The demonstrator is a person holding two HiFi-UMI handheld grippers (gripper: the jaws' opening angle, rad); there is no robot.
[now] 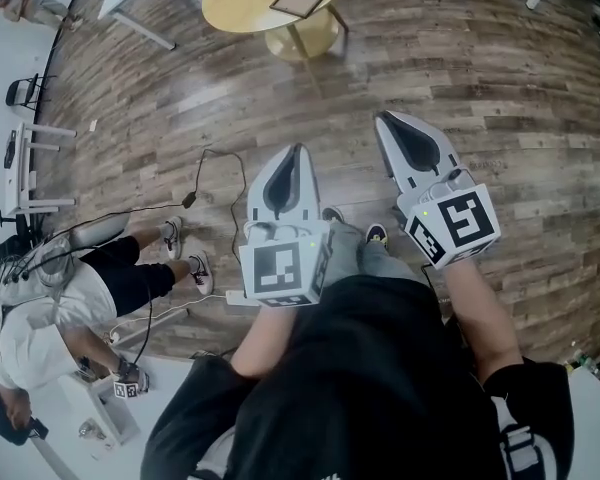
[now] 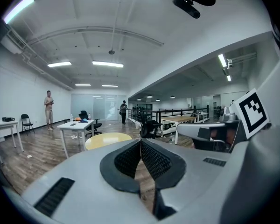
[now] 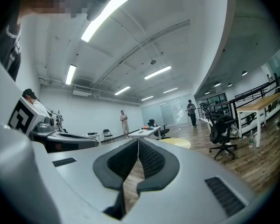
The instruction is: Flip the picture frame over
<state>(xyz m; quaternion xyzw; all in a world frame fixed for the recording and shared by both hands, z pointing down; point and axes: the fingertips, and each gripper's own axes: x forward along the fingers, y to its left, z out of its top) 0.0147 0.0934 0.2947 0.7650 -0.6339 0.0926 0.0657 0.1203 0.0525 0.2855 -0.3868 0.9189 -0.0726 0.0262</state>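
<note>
Picture frame (image 1: 296, 2) | square, dark border, pale centre | flat on table (image 1: 235, 3)

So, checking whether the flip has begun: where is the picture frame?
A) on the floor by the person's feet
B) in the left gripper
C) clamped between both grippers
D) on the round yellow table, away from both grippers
D: the picture frame lies on the round yellow table, well ahead of the left gripper and right gripper, both shut on nothing.

top (image 1: 380, 378): black, short sleeves | trousers (image 1: 364, 256): grey | shoes (image 1: 377, 234): dark | left gripper (image 1: 300, 151), right gripper (image 1: 383, 119): pale grey, black-and-white marker cubes (image 1: 280, 270)
</note>
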